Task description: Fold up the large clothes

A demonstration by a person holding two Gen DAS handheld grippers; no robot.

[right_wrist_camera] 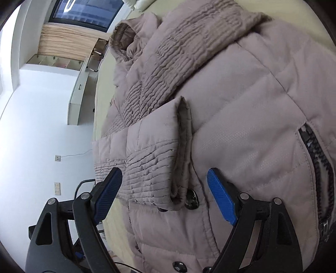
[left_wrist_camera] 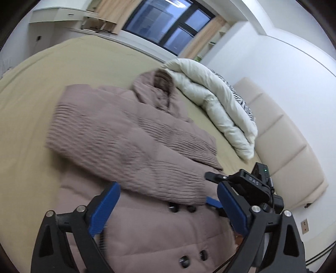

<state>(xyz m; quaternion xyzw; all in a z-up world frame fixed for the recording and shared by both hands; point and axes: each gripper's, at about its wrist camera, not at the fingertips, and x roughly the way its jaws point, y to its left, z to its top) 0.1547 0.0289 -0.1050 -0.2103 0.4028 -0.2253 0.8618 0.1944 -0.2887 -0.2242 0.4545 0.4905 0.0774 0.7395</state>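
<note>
A large mauve padded coat (left_wrist_camera: 134,147) lies flat on the bed, hood (left_wrist_camera: 156,90) toward the pillows, both sleeves folded across its chest. My left gripper (left_wrist_camera: 168,205) is open and empty, hovering over the buttoned front. The right gripper's body (left_wrist_camera: 250,184) shows beside it at the coat's right edge. In the right wrist view the coat (right_wrist_camera: 241,117) fills the frame, and my right gripper (right_wrist_camera: 166,195) is open around a folded sleeve cuff (right_wrist_camera: 159,168) without gripping it. A zip pocket (right_wrist_camera: 317,168) is at right.
The bed has a tan sheet (left_wrist_camera: 52,69). A white duvet (left_wrist_camera: 212,100) is bunched by the cream padded headboard (left_wrist_camera: 279,134). A window with curtains (left_wrist_camera: 168,23) and a white desk (left_wrist_camera: 63,16) stand beyond the bed. Wall sockets (right_wrist_camera: 57,157) are at left.
</note>
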